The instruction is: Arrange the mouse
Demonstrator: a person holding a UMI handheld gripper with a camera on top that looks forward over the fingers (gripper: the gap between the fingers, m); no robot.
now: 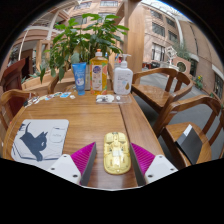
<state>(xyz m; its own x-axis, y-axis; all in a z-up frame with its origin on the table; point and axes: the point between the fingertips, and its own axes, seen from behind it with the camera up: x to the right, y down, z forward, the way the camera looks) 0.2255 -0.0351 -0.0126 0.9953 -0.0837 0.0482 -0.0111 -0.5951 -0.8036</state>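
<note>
A pale yellow mouse [117, 153] lies lengthwise on the wooden table [85, 115], between my gripper's [113, 145] two fingers. The magenta pads [84, 158] flank it on both sides. A thin strip of table shows between the left pad and the mouse, and the right pad is very close to it. The gripper is open. A grey mouse mat [40, 140] with a black animal figure lies on the table to the left of the fingers.
At the table's far end stand a blue tube [79, 77], a yellow bottle [98, 73] and a white bottle [123, 77], with a leafy plant [85, 35] behind. Small items [105, 98] lie near them. Wooden chairs stand at the right [190, 135] and left [12, 100].
</note>
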